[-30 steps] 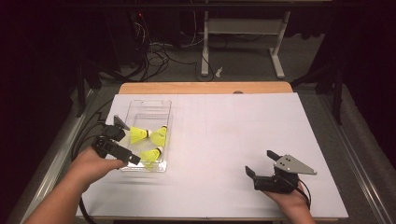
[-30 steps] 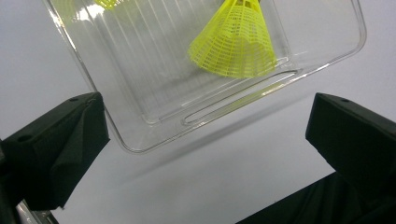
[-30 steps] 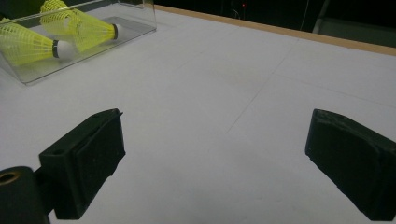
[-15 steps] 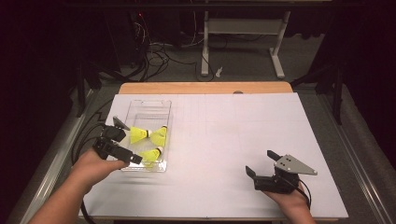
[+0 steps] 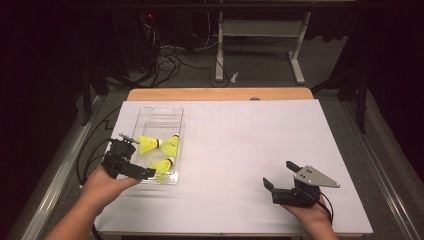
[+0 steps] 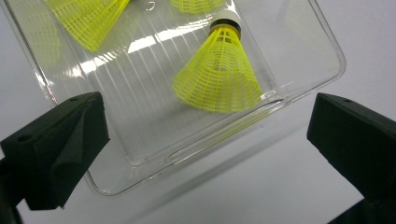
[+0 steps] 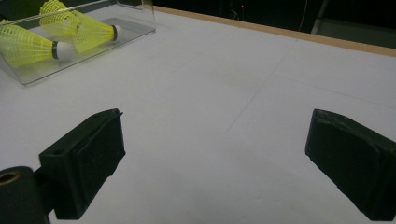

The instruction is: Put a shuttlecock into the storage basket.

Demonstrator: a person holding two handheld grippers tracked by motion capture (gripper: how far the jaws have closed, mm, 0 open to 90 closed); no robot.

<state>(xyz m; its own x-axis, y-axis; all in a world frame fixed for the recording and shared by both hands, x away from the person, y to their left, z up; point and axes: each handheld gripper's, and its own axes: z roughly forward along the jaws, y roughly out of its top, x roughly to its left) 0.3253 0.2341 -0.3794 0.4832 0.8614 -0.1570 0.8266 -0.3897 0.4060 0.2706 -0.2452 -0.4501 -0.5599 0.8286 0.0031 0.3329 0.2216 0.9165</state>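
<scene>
From the high view, a clear plastic tray [image 5: 159, 116] lies on the left part of the white surface [image 5: 240, 150], its long side running away from the person. Three yellow shuttlecocks lie inside it: two [image 5: 148, 144] [image 5: 171, 145] side by side near the middle with their cork ends nearly meeting, and a third shuttlecock [image 5: 161, 166] close to the near end wall. The left hand-held gripper [image 5: 131, 160] hangs over the tray's near left corner with its jaws spread wide (one jaw toward the middle of the tray, the other at the near end), grasping nothing. The right hand-held gripper [image 5: 281, 176] sits well apart from the tray, at the near right of the surface, its jaws also apart and bare, with the grey three-cornered plate on top.

In the left gripper view, the left hand-held gripper [image 6: 205, 135] looks down on the tray's corner [image 6: 299, 88]. The third shuttlecock [image 6: 219, 77] lies between the two black jaws but farther off, skirt toward the camera and white cork pointing away; neither jaw touches it or the tray.

In the right gripper view, the right hand-held gripper [image 7: 215, 154] is released, its jaws wide over bare white surface [image 7: 224, 93]. The tray [image 7: 93, 37] shows far off at the upper left, with shuttlecocks [image 7: 28, 46] lying inside.
</scene>
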